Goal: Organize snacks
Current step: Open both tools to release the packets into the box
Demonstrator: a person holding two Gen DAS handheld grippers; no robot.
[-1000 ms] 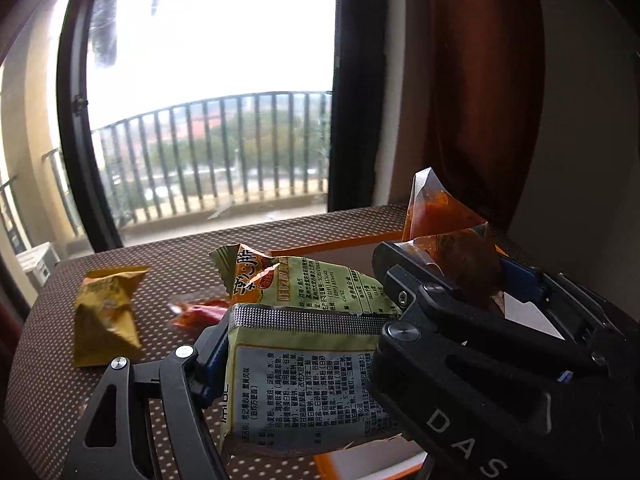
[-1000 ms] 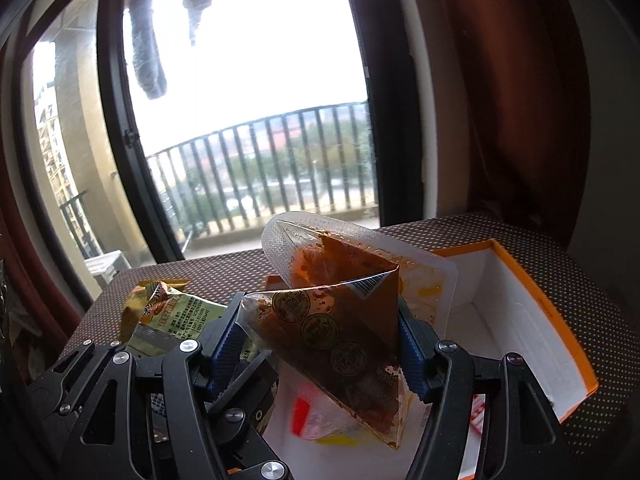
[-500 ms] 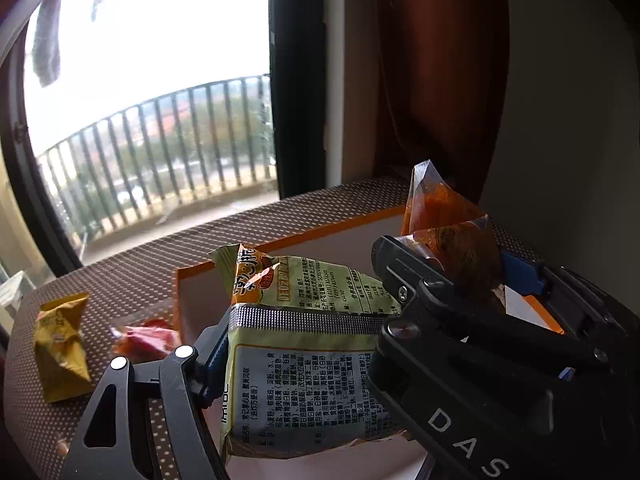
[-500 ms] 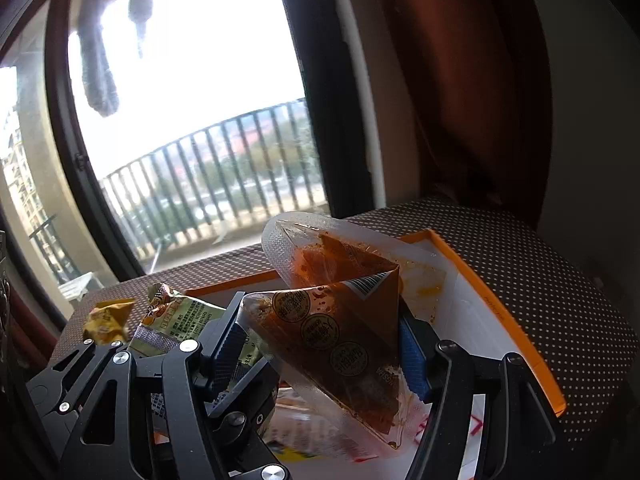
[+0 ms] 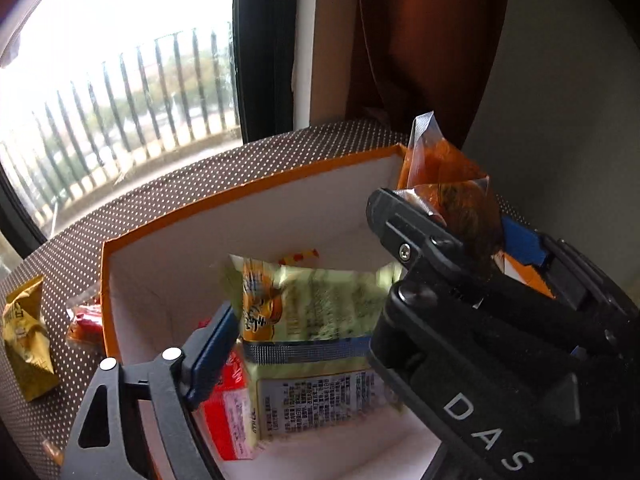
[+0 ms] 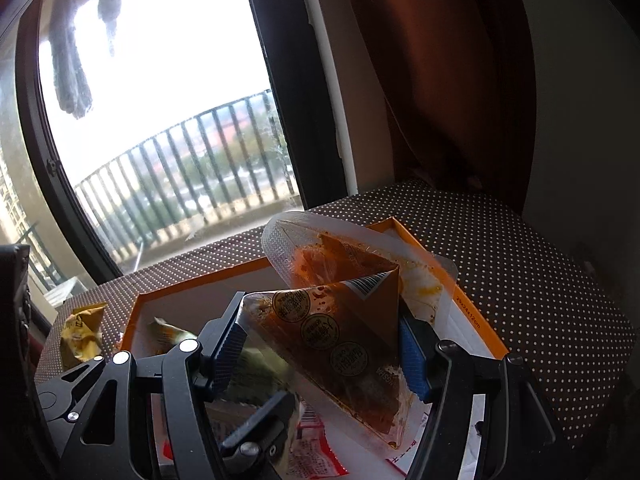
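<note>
An orange-rimmed white box (image 5: 248, 188) sits on the dotted brown table; it also shows in the right wrist view (image 6: 472, 312). My left gripper (image 5: 304, 332) is open over the box. The green snack packet (image 5: 316, 320), blurred, is loose between its fingers and lies tilted over a red packet (image 5: 230, 408) in the box. My right gripper (image 6: 320, 344) is shut on a clear orange-brown sauce snack pouch (image 6: 340, 320) and holds it above the box's right side. That pouch also shows in the left wrist view (image 5: 448, 184).
A yellow packet (image 5: 24, 344) and a small red packet (image 5: 82, 320) lie on the table left of the box. The yellow one shows in the right wrist view (image 6: 82, 332). A window with railing is behind, a brown curtain and wall to the right.
Both grippers moved right over the box. My left gripper opened and the green packet dropped from its grip into the box. The right still holds the pouch.
</note>
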